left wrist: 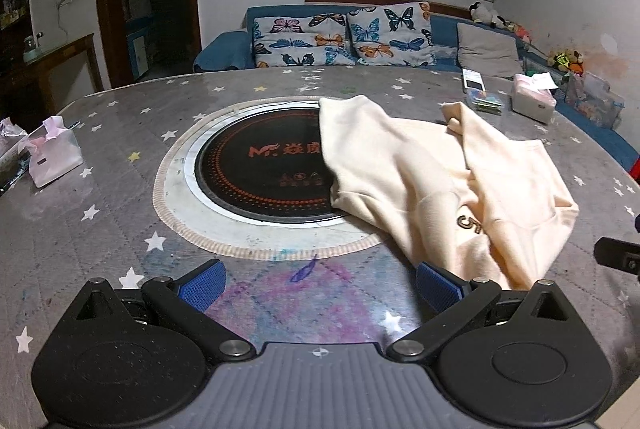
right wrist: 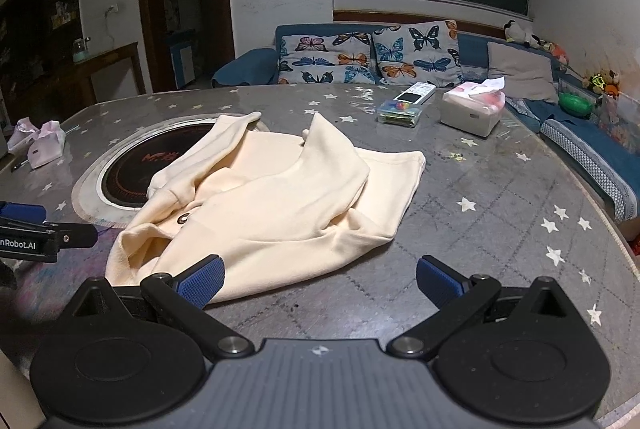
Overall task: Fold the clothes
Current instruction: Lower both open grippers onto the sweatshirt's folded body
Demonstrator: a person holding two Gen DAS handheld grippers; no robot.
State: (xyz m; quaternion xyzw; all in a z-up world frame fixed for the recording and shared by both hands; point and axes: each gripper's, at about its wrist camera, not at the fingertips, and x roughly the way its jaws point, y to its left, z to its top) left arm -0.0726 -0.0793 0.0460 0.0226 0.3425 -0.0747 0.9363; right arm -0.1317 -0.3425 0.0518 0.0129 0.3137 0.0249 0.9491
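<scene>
A cream sweatshirt (left wrist: pixel 448 181) lies crumpled on the round table, partly over the black hotplate (left wrist: pixel 264 169). It also shows in the right wrist view (right wrist: pixel 272 205), with a small dark logo. My left gripper (left wrist: pixel 320 283) is open and empty just short of the garment's near left edge; its right pad (left wrist: pixel 438 285) is close to the hem. My right gripper (right wrist: pixel 320 281) is open and empty at the garment's near right edge, and its left pad (right wrist: pixel 202 283) sits over the hem. The left gripper also shows at the left edge of the right wrist view (right wrist: pixel 36 229).
The table (right wrist: pixel 500 229) has a grey star-patterned cover. A white tissue box (right wrist: pixel 472 109), a remote (right wrist: pixel 414 95) and a small clear box (right wrist: pixel 400 113) sit at the far right. A pink tissue pack (left wrist: pixel 52 157) lies at the left. A blue sofa (right wrist: pixel 360 57) stands behind.
</scene>
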